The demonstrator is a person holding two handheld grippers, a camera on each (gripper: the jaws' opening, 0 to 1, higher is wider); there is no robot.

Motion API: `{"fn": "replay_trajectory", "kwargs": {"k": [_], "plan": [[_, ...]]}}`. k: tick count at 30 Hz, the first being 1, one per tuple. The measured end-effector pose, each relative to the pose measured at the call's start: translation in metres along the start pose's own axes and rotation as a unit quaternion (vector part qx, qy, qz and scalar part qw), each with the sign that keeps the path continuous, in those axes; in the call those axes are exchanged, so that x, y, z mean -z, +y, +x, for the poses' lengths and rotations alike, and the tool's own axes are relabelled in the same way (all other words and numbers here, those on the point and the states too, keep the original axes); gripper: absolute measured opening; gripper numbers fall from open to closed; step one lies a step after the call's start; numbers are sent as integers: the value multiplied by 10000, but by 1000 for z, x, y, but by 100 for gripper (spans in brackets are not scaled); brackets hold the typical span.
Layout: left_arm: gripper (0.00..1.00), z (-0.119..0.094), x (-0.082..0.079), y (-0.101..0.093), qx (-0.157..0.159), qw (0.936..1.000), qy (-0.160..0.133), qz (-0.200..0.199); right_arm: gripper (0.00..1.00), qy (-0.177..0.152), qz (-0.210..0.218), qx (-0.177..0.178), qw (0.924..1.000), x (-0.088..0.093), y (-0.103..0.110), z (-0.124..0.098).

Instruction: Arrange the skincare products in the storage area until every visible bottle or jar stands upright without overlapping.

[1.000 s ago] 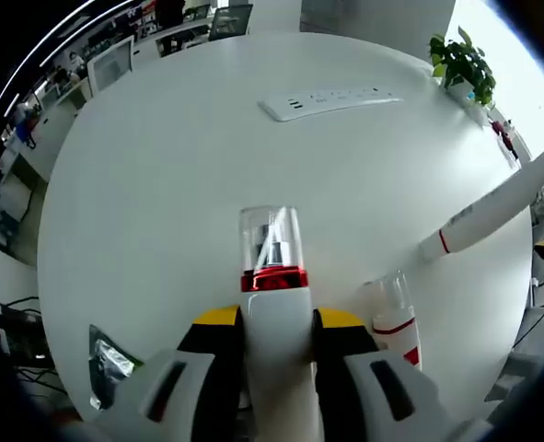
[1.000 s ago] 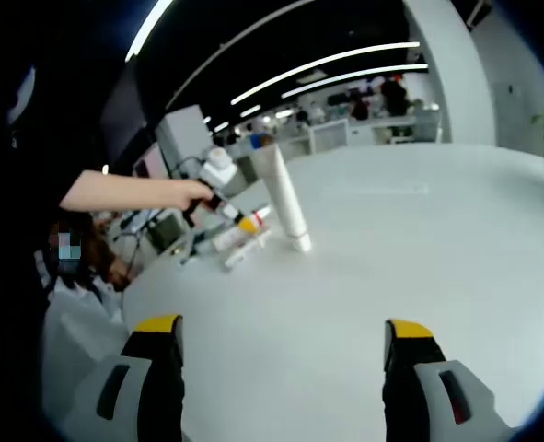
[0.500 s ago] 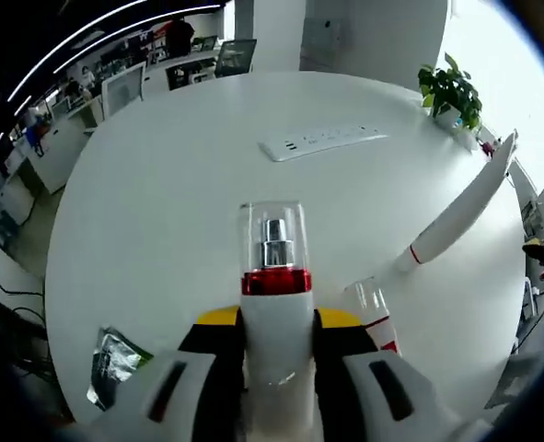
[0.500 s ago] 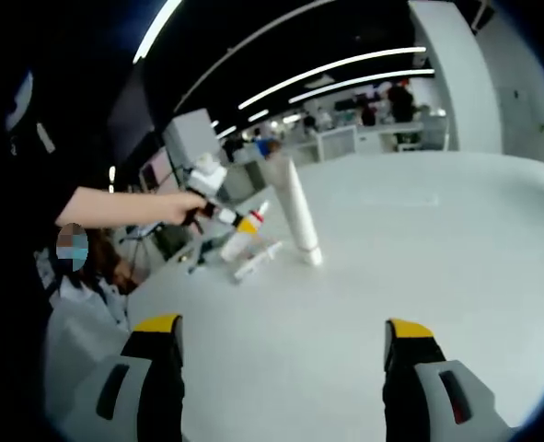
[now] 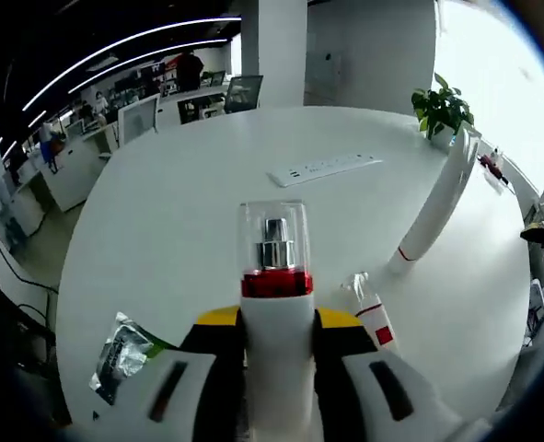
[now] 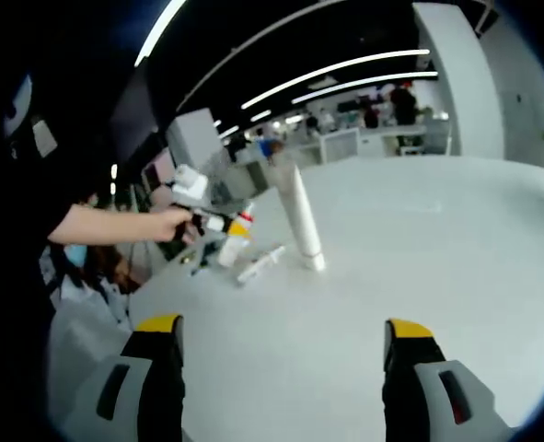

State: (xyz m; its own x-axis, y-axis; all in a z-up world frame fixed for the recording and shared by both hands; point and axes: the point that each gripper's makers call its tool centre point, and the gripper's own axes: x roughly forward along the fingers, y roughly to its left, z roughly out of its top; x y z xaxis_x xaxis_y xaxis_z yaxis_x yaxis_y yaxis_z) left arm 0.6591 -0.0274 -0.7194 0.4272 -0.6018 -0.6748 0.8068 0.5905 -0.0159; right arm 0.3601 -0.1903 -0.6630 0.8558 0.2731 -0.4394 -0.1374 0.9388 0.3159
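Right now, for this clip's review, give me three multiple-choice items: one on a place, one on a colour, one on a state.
1. Where does the small spray bottle lie?
A. on the power strip
B. on the table beside the tall white tube
C. in the plant pot

2. What colour is the band under the held bottle's clear cap?
A. red
B. blue
C. green

3. What is the right gripper doing?
A. clamping the tube
B. holding a packet
C. open, holding nothing

Answers: 1 B, it lies on the table near the base of the tall white tube. 2 A, the collar is red. 3 C, its fingers stand wide apart over the bare table.
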Motion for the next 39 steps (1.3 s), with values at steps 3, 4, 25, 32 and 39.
{"fn": "replay_trajectory", "kwargs": {"k": [3, 4, 25, 32, 39], "plan": [[28, -7, -5, -1, 19, 9999, -133, -29, 88, -15, -12, -21, 10000, -3, 2, 1], [28, -9, -7, -2, 36, 9998, -170, -37, 88, -18, -26, -35, 10000, -4, 4, 2], [28, -126, -81, -51, 367, 9870, -1488, -482, 69, -1529, 1133, -717, 9791, -137, 99, 20], [28, -163, -104, -83, 576, 9813, -1814, -287, 67, -1438, 885, -1002, 9805, -172, 129, 46], [28, -197, -112, -117, 508, 9777, -2005, 359, 63, -1346, 1241, -1298, 9745, -199, 145, 55]]}}
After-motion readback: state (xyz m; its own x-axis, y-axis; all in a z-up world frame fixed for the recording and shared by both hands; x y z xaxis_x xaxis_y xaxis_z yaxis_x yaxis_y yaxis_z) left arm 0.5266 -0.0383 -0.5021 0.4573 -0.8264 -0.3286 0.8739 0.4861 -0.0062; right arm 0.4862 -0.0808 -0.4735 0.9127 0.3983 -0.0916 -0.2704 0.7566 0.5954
